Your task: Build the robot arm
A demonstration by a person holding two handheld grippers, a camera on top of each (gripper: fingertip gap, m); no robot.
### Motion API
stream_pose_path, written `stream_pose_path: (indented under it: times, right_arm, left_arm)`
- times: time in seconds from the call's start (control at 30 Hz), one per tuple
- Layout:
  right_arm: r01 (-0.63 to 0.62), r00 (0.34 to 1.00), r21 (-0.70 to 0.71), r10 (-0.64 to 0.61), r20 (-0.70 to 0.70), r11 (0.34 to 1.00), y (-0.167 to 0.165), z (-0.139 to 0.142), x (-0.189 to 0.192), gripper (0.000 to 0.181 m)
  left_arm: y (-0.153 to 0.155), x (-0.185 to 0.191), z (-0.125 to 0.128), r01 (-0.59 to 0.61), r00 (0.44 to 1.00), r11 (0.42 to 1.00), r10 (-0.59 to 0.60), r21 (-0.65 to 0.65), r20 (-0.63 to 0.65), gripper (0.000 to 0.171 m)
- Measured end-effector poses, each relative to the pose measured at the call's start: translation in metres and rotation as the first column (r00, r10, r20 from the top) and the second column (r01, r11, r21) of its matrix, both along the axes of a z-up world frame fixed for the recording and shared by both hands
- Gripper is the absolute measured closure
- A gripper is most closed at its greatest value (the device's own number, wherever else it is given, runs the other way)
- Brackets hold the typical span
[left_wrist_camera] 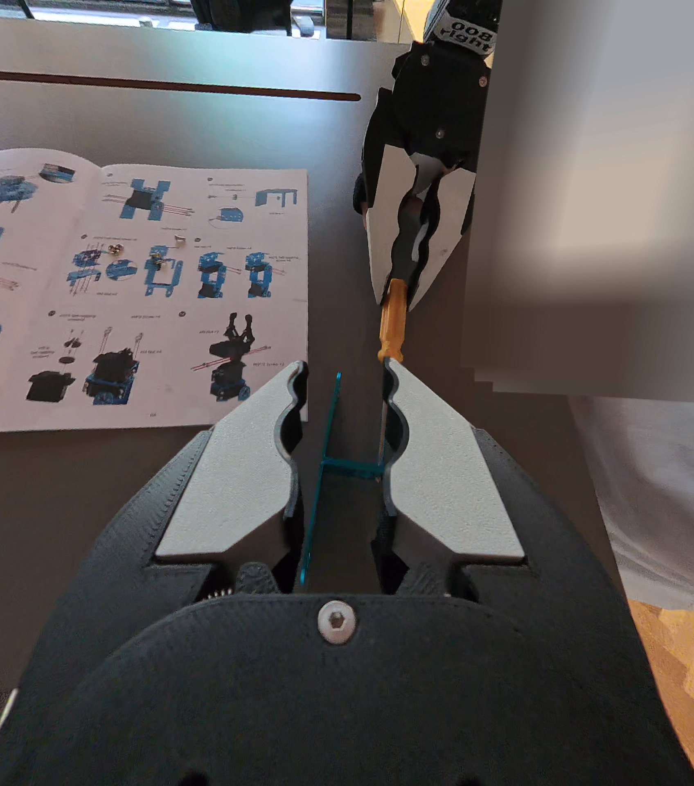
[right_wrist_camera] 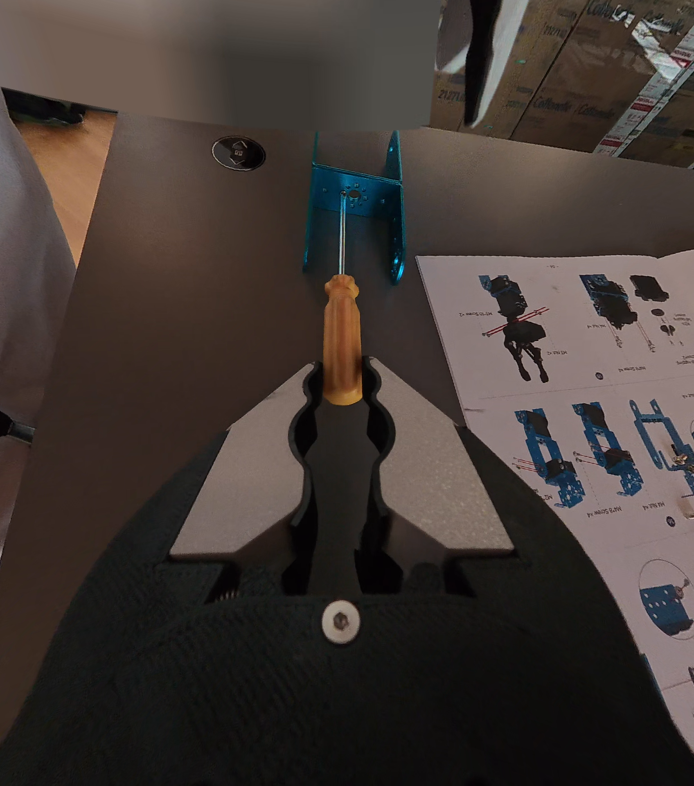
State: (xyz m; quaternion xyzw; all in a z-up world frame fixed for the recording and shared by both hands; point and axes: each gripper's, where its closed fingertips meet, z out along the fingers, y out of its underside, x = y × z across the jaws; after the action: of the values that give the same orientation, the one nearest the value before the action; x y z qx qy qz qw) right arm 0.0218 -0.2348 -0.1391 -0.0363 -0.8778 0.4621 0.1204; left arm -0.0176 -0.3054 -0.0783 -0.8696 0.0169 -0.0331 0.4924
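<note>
A blue metal bracket [right_wrist_camera: 354,191] stands on the dark table [right_wrist_camera: 192,297], its two side plates upright. My right gripper [right_wrist_camera: 341,361] is shut on the amber handle of a screwdriver [right_wrist_camera: 341,336]. The thin shaft reaches a hole in the bracket's cross plate. My left gripper [left_wrist_camera: 343,370] is open, its jaws either side of the bracket [left_wrist_camera: 354,465]. A gap shows beside the bracket's left plate; its right plate is hidden behind the right finger. The right gripper [left_wrist_camera: 396,297] with the screwdriver [left_wrist_camera: 392,323] comes in from the far side.
An open instruction booklet [left_wrist_camera: 124,276] lies left of the bracket, with small brass screws [left_wrist_camera: 115,249] on it; it also shows in the right wrist view [right_wrist_camera: 592,425]. A round table grommet [right_wrist_camera: 238,153] is nearby. A person in white [left_wrist_camera: 677,489] stands at the table edge. Cardboard boxes [right_wrist_camera: 592,85] are behind. One gripper's finger ends stand about 11 centimetres off the other's.
</note>
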Motion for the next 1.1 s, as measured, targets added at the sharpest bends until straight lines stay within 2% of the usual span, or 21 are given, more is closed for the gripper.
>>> stream_pose_path:
  times: [0.07,0.17,0.27,0.4,0.5,0.6,0.67,0.73,0.8,0.87,1.0,1.1]
  right_arm:
    - [-0.004,1.0,0.004,0.004,0.008,1.0,-0.001,-0.001,0.001,0.163]
    - [-0.006,0.999,-0.001,0.006,0.034,1.0,-0.002,-0.001,0.001,0.163]
    - [-0.005,0.999,-0.007,0.005,0.043,1.0,-0.004,0.0,0.002,0.163]
    - [0.002,0.999,-0.007,-0.002,0.038,1.0,-0.005,-0.001,0.003,0.163]
    - [0.011,0.999,-0.007,-0.01,0.036,1.0,-0.005,-0.001,0.004,0.163]
    - [0.017,0.999,-0.01,-0.016,0.047,1.0,-0.005,-0.001,0.005,0.163]
    - [0.022,0.996,-0.015,-0.02,0.09,1.0,-0.005,-0.001,0.006,0.163]
    - [0.022,0.982,-0.037,-0.015,0.19,0.999,-0.005,-0.001,0.009,0.163]
    - [0.036,0.934,-0.057,-0.014,0.358,0.998,-0.006,-0.002,0.012,0.163]
    - [0.064,0.855,-0.066,-0.02,0.518,0.996,-0.006,-0.002,0.013,0.163]
    - [0.119,0.627,-0.047,-0.038,0.778,0.992,-0.007,-0.006,0.018,0.164]
    - [0.149,0.483,-0.071,-0.01,0.876,0.986,-0.009,-0.005,0.021,0.164]
  left_arm:
    - [-0.018,-0.002,-0.001,-0.019,1.0,1.0,0.019,0.0,-0.002,0.118]
    - [-0.031,0.001,-0.02,-0.019,0.999,0.998,0.016,-0.066,-0.035,0.097]
    - [-0.034,0.014,-0.047,0.019,0.997,0.981,-0.032,-0.193,-0.064,0.09]
    - [-0.038,0.013,-0.074,-0.004,0.984,0.946,-0.053,-0.325,-0.169,0.095]
    - [-0.035,0.014,-0.077,0.02,0.984,0.95,-0.075,-0.311,-0.164,0.105]
    - [-0.033,0.015,-0.077,0.042,0.985,0.959,-0.086,-0.28,-0.149,0.105]
    - [-0.032,0.015,-0.077,0.042,0.985,0.962,-0.085,-0.269,-0.151,0.105]
    - [-0.032,0.016,-0.077,0.042,0.985,0.963,-0.085,-0.265,-0.153,0.106]
    - [-0.032,0.016,-0.077,0.044,0.985,0.964,-0.086,-0.261,-0.151,0.106]
    - [-0.032,0.016,-0.077,0.048,0.985,0.965,-0.088,-0.257,-0.15,0.106]
    - [-0.031,0.016,-0.076,0.048,0.985,0.969,-0.086,-0.241,-0.148,0.106]
    - [-0.032,0.016,-0.076,0.047,0.986,0.971,-0.084,-0.236,-0.147,0.106]
